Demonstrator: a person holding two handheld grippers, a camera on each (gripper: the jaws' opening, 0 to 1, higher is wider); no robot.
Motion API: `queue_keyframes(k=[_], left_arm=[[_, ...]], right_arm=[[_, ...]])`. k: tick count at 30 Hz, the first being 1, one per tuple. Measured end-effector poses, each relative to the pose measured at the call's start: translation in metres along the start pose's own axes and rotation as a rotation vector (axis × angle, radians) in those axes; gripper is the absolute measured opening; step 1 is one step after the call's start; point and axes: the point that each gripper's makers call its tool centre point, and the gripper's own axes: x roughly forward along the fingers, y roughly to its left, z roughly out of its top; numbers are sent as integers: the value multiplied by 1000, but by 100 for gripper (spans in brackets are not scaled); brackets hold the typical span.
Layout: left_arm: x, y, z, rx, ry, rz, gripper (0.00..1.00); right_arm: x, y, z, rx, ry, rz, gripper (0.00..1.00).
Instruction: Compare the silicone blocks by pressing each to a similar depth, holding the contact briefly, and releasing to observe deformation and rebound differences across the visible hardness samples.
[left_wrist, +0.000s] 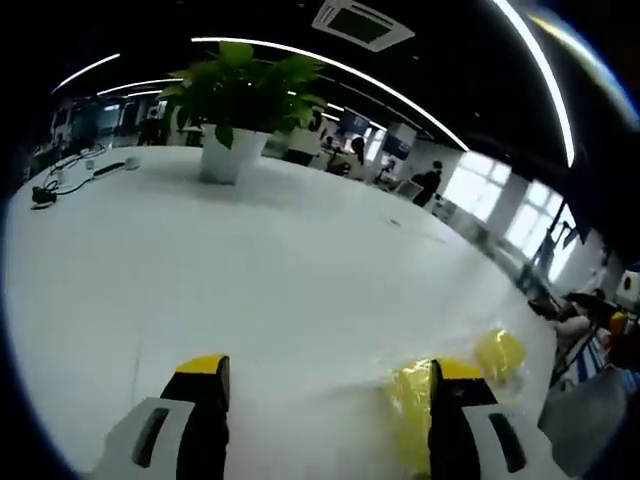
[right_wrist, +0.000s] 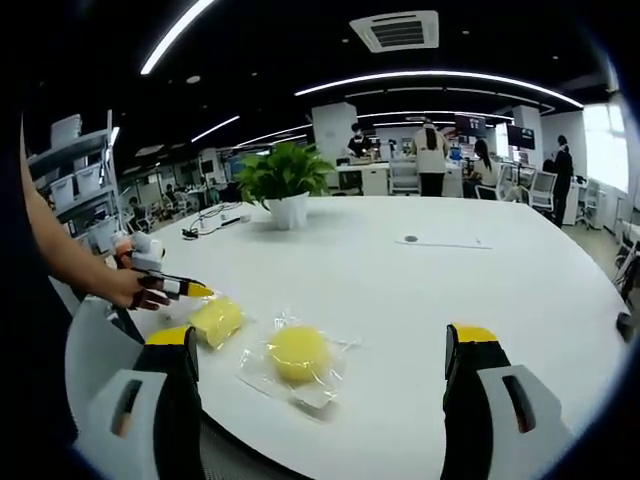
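In the left gripper view, the left gripper (left_wrist: 325, 385) had its yellow-tipped jaws spread wide above the white table (left_wrist: 250, 270), gripping nothing; a bagged yellow silicone block (left_wrist: 410, 420) lay just beside the right-hand jaw, whether touching it I cannot tell, and a rounder yellow block (left_wrist: 500, 355) lay just beyond. A potted plant (left_wrist: 240, 100) stood far across the table. In the right gripper view, the right gripper (right_wrist: 325, 355) likewise hung wide open and empty, with the round block (right_wrist: 298, 352) in its clear bag lying between the jaws and the squarer block (right_wrist: 217, 320) beside the left-hand jaw, close to the other gripper's yellow tip (right_wrist: 192, 290) held in a person's hand (right_wrist: 135, 288).
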Motion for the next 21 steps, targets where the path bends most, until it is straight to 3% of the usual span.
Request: queue_keyframes(k=[3, 7, 14, 21], left_arm=[[-5, -11, 12, 1, -28, -50, 100], [-15, -20, 29, 68, -56, -89, 100], [-48, -33, 67, 158, -119, -120, 100], [-78, -32, 85, 204, -148, -113, 100]], right_arm=[[2, 0, -2, -2, 5, 9, 96], [4, 0, -3, 2, 16, 20, 96], [8, -4, -1, -8, 17, 40, 96], [9, -10, -3, -8, 19, 46, 96]])
